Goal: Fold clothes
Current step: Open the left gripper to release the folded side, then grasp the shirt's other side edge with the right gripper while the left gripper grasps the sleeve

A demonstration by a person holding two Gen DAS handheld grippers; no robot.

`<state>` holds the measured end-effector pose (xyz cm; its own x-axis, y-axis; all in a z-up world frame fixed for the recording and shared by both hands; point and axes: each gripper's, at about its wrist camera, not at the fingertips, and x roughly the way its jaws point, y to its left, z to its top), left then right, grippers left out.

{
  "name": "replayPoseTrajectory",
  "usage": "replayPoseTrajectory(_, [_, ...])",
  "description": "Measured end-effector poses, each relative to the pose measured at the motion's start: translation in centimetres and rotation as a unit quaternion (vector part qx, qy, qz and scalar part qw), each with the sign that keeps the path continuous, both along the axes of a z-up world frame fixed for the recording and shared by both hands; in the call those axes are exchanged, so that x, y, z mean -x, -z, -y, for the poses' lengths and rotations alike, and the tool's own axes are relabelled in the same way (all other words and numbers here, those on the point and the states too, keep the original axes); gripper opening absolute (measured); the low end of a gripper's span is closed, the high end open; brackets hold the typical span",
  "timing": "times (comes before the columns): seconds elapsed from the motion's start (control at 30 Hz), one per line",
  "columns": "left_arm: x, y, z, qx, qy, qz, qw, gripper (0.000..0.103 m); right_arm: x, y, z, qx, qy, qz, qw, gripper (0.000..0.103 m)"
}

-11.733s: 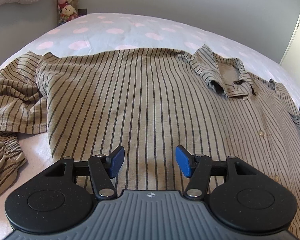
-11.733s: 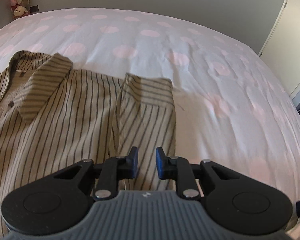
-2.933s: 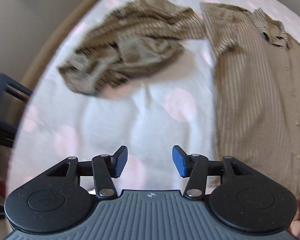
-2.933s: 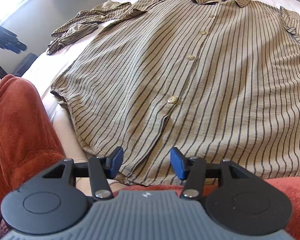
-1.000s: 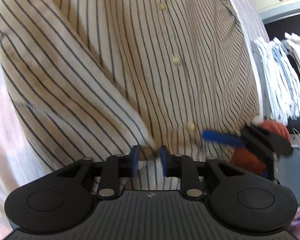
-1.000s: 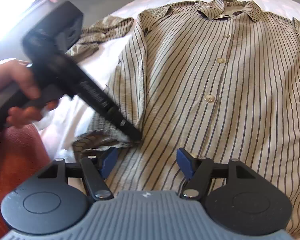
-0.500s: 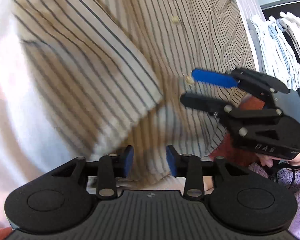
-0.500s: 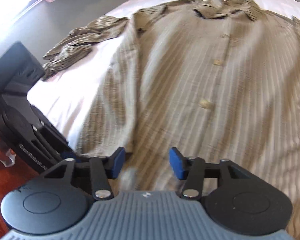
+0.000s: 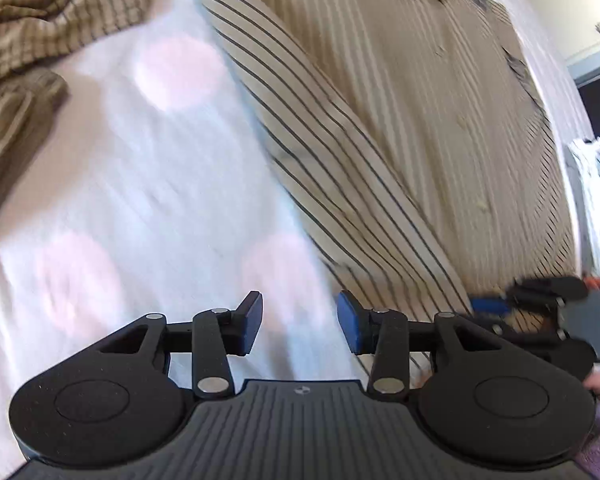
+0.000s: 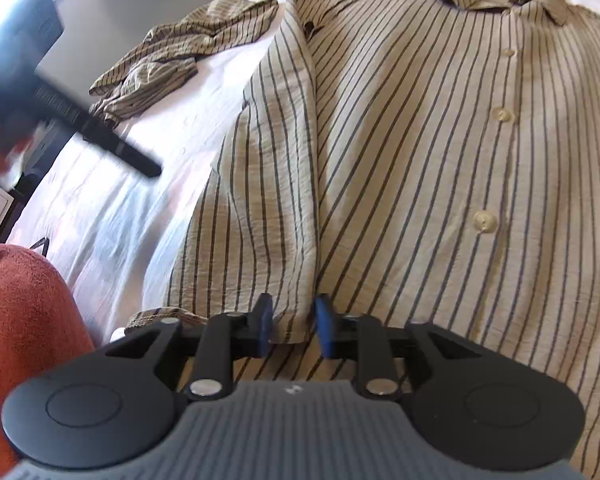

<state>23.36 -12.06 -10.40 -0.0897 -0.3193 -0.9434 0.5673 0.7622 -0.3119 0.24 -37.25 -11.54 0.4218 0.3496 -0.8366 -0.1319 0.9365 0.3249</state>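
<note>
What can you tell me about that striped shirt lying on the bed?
The striped shirt is beige with thin dark stripes, a crinkled light fabric, a collar and pale buttons down the front. It lies buttoned, front up, on the white bedsheet with pink dots. Its left side is folded inward over the body, and one sleeve lies crumpled out to the side. The right tongs straddle the folded hem; the left tongs hover apart from it.

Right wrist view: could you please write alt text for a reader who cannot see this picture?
The right gripper, fingers slightly apart, sits at the bottom hem of a beige striped shirt lying buttoned and face up on a white bed sheet, with its side panel folded inward. The left gripper, blurred, hovers over the sheet beside the crumpled sleeve.
</note>
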Motion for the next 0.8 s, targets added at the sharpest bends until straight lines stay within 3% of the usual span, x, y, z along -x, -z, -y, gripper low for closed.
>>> replayPoseTrajectory(0.07, [-1.8, 0.1, 0.1, 0.0, -0.001, 0.01, 0.9999, 0.039, -0.2, 0.1, -0.3, 0.014, -0.007, -0.011, 1.0, 0.01])
replayPoseTrajectory(0.4, [-11.8, -0.2, 2.1, 0.017, -0.009, 0.079, 0.9967, 0.045, -2.1, 0.6, -3.1, 0.099, -0.063, -0.055, 0.992, 0.009])
replayPoseTrajectory(0.63, [-21.3, -1.7, 3.3, 0.035, -0.017, 0.12, 0.9921, 0.049, -3.6, 1.7, -3.0, 0.105, -0.073, -0.08, 0.989, 0.009])
replayPoseTrajectory(0.8, [-26.8, -0.4, 4.5, 0.051, -0.046, 0.129, 0.9892, 0.049, -4.3, 2.2, -2.2, 0.09, -0.073, -0.094, 0.989, 0.009])
